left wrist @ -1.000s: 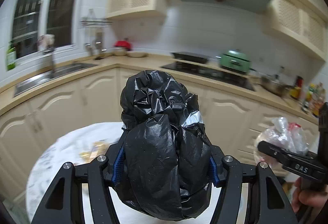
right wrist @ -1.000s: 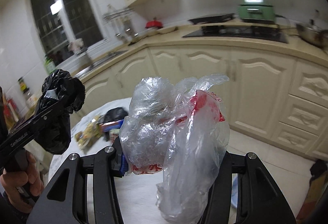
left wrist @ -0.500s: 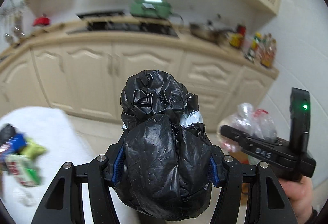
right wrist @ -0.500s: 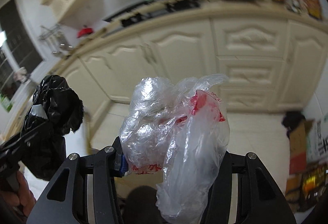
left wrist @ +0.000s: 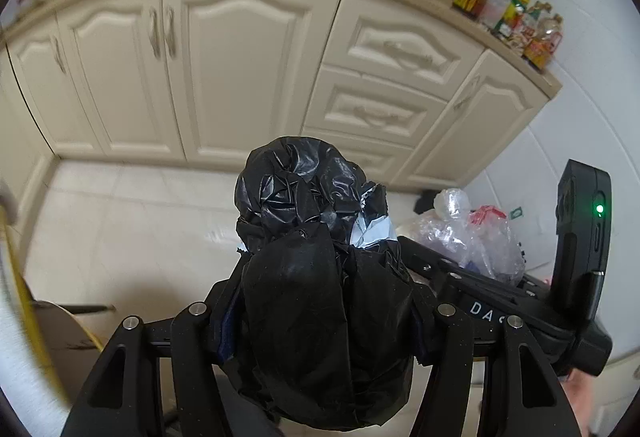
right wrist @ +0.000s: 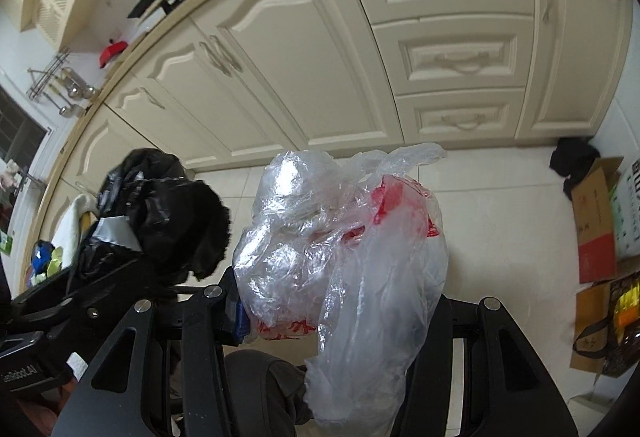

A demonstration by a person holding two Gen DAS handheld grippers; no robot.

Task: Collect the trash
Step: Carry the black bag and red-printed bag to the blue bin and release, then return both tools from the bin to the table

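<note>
Left hand-held gripper (left wrist: 320, 321) clenched on crumpled black trash bag (left wrist: 308, 237). Right hand-held gripper (right wrist: 336, 321) clenched on clear plastic bag (right wrist: 340, 237), red-printed, wadded film inside. Both bags over tiled floor (left wrist: 140, 221); cardboard boxes (right wrist: 596, 229) at floor's right edge.

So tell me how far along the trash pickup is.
Done: two pieces are picked up. In hand: the left gripper is clamped on a crumpled black bag, the right gripper on a clear plastic bag, both over the tiled floor. Left: dropping them; no bin shows. Wrappers remain at the far left.
</note>
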